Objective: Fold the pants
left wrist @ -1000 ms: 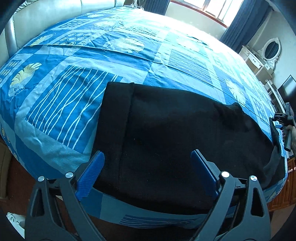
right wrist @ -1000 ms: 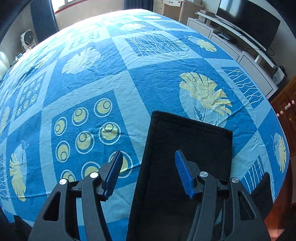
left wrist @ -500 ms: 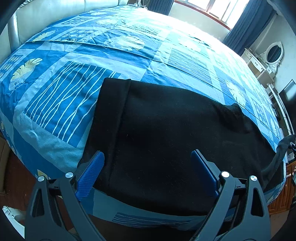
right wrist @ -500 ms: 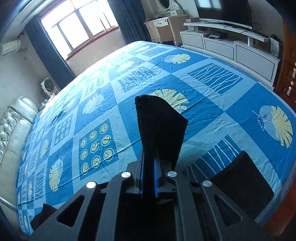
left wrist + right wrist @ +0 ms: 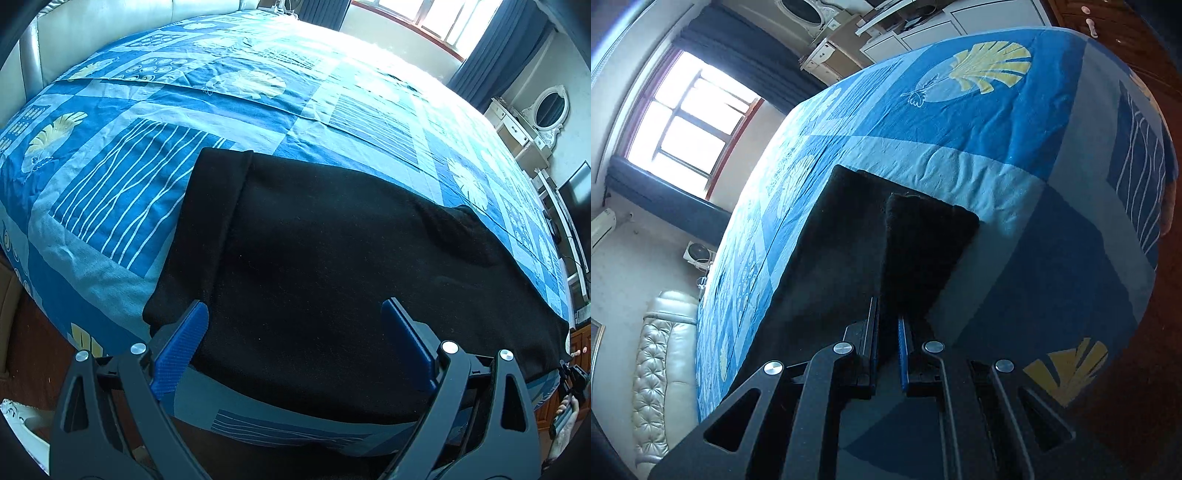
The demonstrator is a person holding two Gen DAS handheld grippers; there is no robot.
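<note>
Black pants (image 5: 332, 258) lie spread across a blue patterned bed sheet (image 5: 110, 184), waistband end to the left. My left gripper (image 5: 295, 317) hovers open over the near edge of the pants, and its blue pads touch nothing. In the right wrist view my right gripper (image 5: 888, 326) is shut on the leg end of the pants (image 5: 846, 258), which rises from the bed into the jaws with a folded flap (image 5: 923, 236) beside it. The right gripper (image 5: 570, 380) also shows small at the left wrist view's far right edge.
The bed's corner and side drop to a wooden floor (image 5: 1145, 332) on the right. A padded leather headboard (image 5: 661, 369) and a window (image 5: 690, 122) are on the left, and white cabinets (image 5: 923, 33) stand beyond the bed. A dresser with a mirror (image 5: 550, 110) stands far right.
The right gripper went from open over the leg end to shut on it, then swung sideways and rolled, carrying the cloth. The left gripper stayed open in place.
</note>
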